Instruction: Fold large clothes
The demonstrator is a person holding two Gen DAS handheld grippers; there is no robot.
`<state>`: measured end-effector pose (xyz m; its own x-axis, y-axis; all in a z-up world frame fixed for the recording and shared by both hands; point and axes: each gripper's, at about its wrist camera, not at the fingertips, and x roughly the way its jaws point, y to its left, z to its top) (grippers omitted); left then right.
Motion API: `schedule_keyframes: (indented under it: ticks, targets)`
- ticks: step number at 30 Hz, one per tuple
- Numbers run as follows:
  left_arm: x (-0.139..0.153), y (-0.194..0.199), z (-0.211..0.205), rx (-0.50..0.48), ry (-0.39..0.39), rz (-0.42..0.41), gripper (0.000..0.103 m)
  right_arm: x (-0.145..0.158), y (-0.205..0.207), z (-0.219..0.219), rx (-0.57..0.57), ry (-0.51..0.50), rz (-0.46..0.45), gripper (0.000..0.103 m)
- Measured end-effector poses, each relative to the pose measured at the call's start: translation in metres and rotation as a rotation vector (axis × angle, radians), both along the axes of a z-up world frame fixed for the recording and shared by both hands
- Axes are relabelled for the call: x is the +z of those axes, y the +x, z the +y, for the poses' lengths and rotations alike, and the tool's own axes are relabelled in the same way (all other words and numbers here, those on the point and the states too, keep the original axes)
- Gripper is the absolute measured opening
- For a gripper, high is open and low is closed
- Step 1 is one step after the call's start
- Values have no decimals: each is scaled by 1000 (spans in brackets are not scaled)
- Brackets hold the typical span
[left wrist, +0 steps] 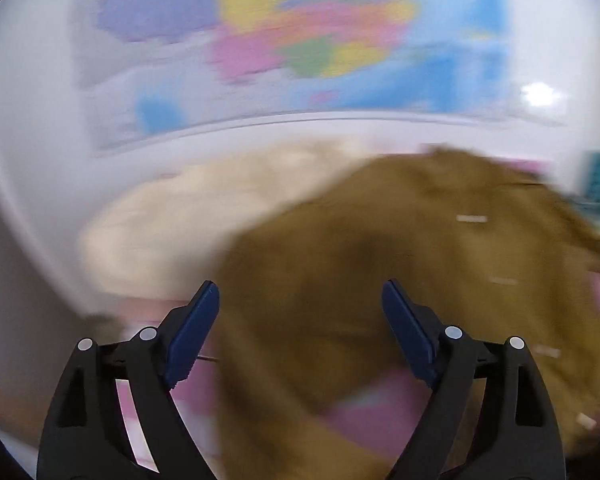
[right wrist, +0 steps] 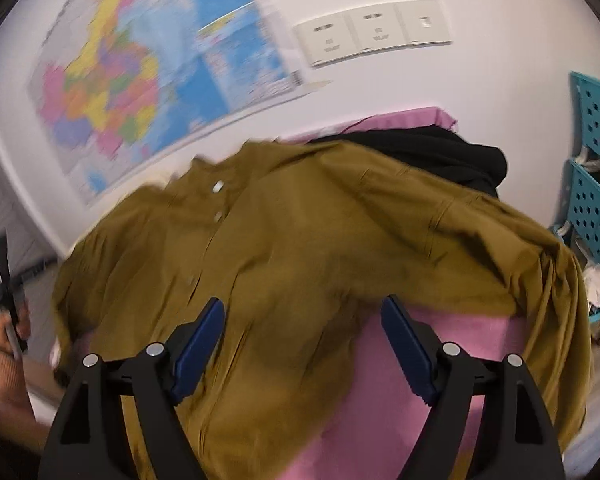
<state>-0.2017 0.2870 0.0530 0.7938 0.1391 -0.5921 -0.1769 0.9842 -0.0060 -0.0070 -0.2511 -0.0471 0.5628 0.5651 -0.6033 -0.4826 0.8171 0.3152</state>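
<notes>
An olive-brown button shirt (left wrist: 400, 248) lies spread and rumpled over a pink table cover (left wrist: 364, 412); the left wrist view is blurred. My left gripper (left wrist: 300, 292) hovers above the shirt's near left part, jaws wide and nothing between the pads. In the right wrist view the same shirt (right wrist: 320, 232) shows its row of pale buttons, and its right side drapes over the pink cover (right wrist: 380, 400). My right gripper (right wrist: 304, 308) stands open above the shirt's near hem, pads apart and holding nothing. At that view's left edge a hand (right wrist: 12, 332) grips the other gripper's handle.
A cream garment (left wrist: 204, 216) lies heaped behind the shirt on the left. A black garment (right wrist: 440, 152) sits at the back right. A coloured map (right wrist: 140, 80) and wall sockets (right wrist: 372, 28) are on the white wall. Teal perforated shelves (right wrist: 596, 184) stand at the right.
</notes>
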Motion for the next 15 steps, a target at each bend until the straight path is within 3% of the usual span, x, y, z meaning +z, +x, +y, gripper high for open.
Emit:
schedule_keyframes:
  ticks: [3,6,8,10,13,15]
  targets:
    - [-17,-3,-35,-182,-92,35,88,-14,-41,5,89,-82,-7,80]
    - [-50,2,-71,-263,-92,158,88,-26,-77,13,180,-152,-16,80]
    - [-71,5,-81,-289,-130,234,88,-33,-94,18,231,-176,-4,88]
    - [-96,8,-86,-286,-170,315,88,-42,-106,20,241,-214,7,90]
    - [-118,-3,-80,-289,-232,366,89,-60,-101,15,211,-119,99,90]
    - [-126,-14,-72,-301,-305,372,94,-72,-92,10,192,-11,171,65]
